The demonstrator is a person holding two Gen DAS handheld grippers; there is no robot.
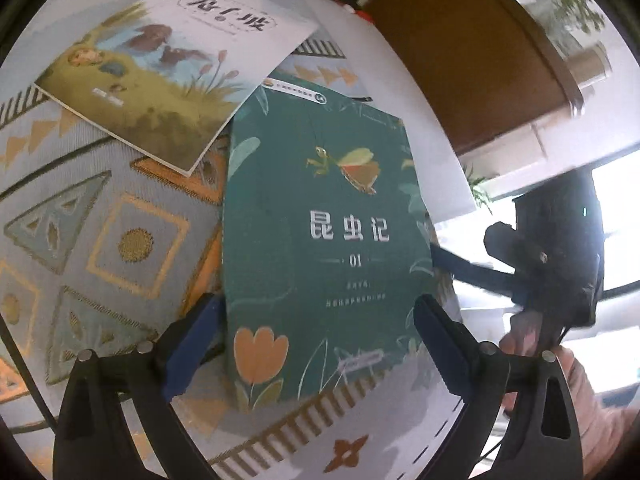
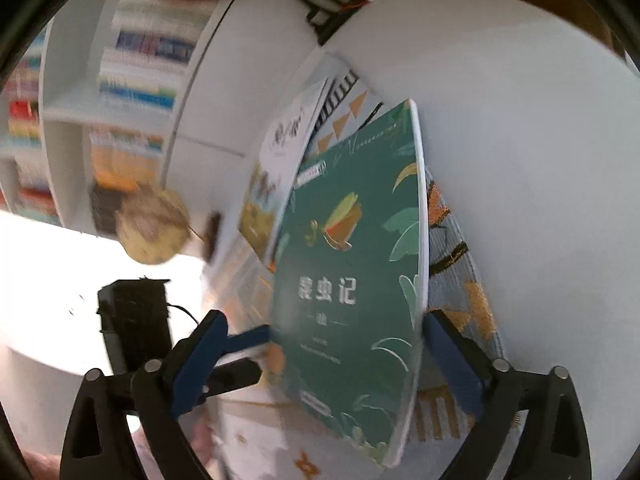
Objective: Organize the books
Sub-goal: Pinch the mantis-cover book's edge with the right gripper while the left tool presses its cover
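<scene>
A dark green book (image 1: 320, 248) with an insect on its cover lies on a patterned cloth (image 1: 100, 240); it also shows in the right wrist view (image 2: 352, 264). A white and yellow picture book (image 1: 168, 68) lies behind it, its corner over the green book's top left; it shows again in the right wrist view (image 2: 280, 168). My left gripper (image 1: 316, 320) is open, its fingers straddling the green book's near sides. My right gripper (image 2: 324, 340) is open too, its fingers either side of the green book. The right gripper (image 1: 472, 268) shows at the book's right edge in the left view.
A white wall (image 2: 520, 160) rises behind the cloth. A brown board (image 1: 460, 60) and plants stand at the back right. A white bookshelf (image 2: 132, 80) full of books is at the left. A round straw-coloured object (image 2: 154, 228) sits near the shelf.
</scene>
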